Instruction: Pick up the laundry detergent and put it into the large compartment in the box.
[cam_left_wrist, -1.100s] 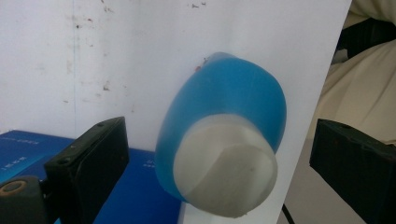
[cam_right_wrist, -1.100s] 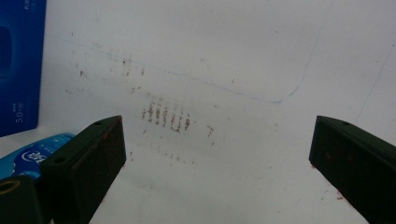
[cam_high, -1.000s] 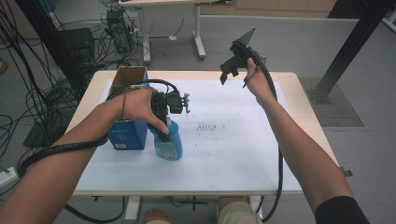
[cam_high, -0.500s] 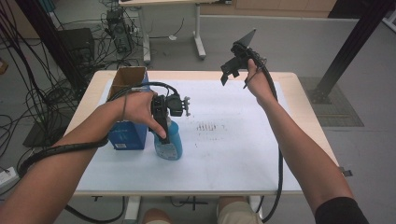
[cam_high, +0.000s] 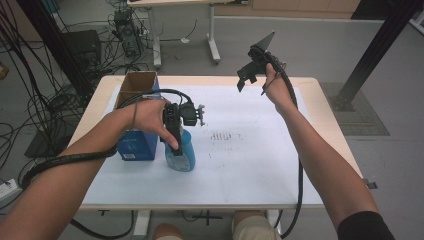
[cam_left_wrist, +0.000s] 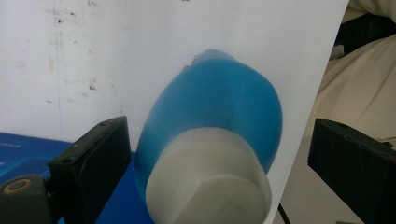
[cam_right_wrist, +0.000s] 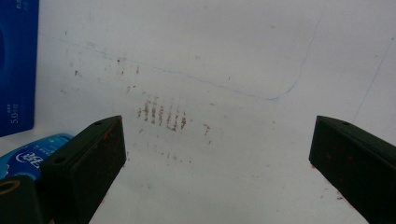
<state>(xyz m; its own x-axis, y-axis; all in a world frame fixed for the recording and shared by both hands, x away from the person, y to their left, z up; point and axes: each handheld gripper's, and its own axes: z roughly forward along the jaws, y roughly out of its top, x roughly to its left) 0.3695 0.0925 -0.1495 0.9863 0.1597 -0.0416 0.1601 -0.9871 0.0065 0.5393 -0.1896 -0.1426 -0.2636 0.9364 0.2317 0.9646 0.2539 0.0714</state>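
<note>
A blue bottle (cam_high: 181, 152) with a white cap (cam_left_wrist: 208, 186) stands upright on the white table sheet (cam_high: 250, 165). My left gripper (cam_high: 175, 142) points down over the bottle's top. In the left gripper view the left gripper (cam_left_wrist: 219, 126) is open, its two black jaws standing on either side of the cap. The left one is close to it and the right one well apart. My right gripper (cam_high: 246, 76) is held high over the table's far edge. The right gripper (cam_right_wrist: 217, 123) is open with nothing between its jaws, and it looks down on the sheet.
A blue box (cam_high: 134, 142) with an open cardboard top stands just left of the bottle, touching or nearly so. Reddish-brown smudges (cam_right_wrist: 163, 114) mark the middle of the sheet. Cables and table legs fill the floor beyond the far edge.
</note>
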